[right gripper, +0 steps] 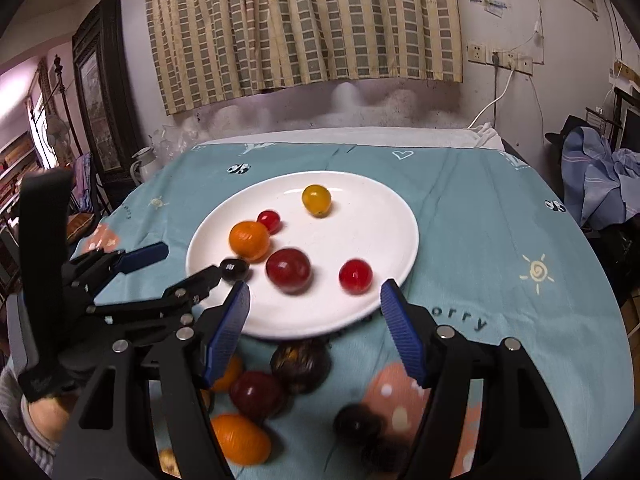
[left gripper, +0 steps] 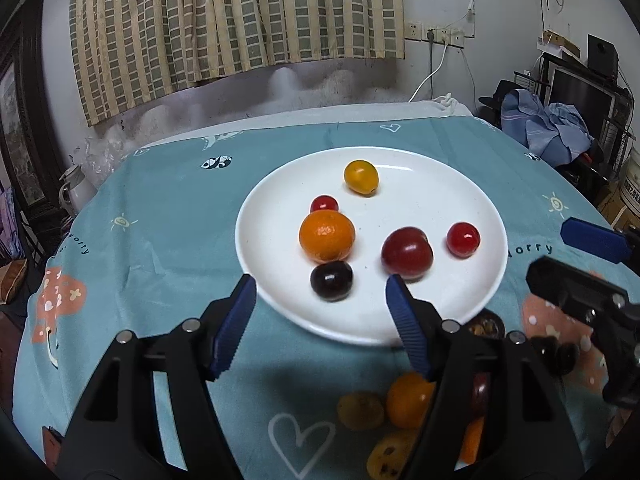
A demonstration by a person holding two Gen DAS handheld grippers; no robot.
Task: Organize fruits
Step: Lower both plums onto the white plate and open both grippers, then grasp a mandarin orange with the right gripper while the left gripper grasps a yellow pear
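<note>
A white plate (left gripper: 416,184) (right gripper: 360,216) on the teal tablecloth holds a yellow tomato (left gripper: 361,177), an orange (left gripper: 327,235), a dark red plum (left gripper: 407,254), two red cherry tomatoes (left gripper: 463,239) and a black fruit (left gripper: 331,280). My left gripper (left gripper: 321,284) (right gripper: 191,262) stands open over the plate's near rim. The black fruit (right gripper: 235,270) lies just past its tips, untouched. My right gripper (right gripper: 315,288) (left gripper: 560,256) is open over the plate's front edge with nothing between its fingers. Several loose fruits lie on the cloth below: an orange (right gripper: 240,438), a plum (right gripper: 256,394), a brown fruit (right gripper: 300,364).
The round table's edge curves away at the left and right. A white kettle (left gripper: 76,190) stands beyond the left edge and a pile of blue clothes (left gripper: 548,128) sits at the right. A curtain and wall lie behind the table.
</note>
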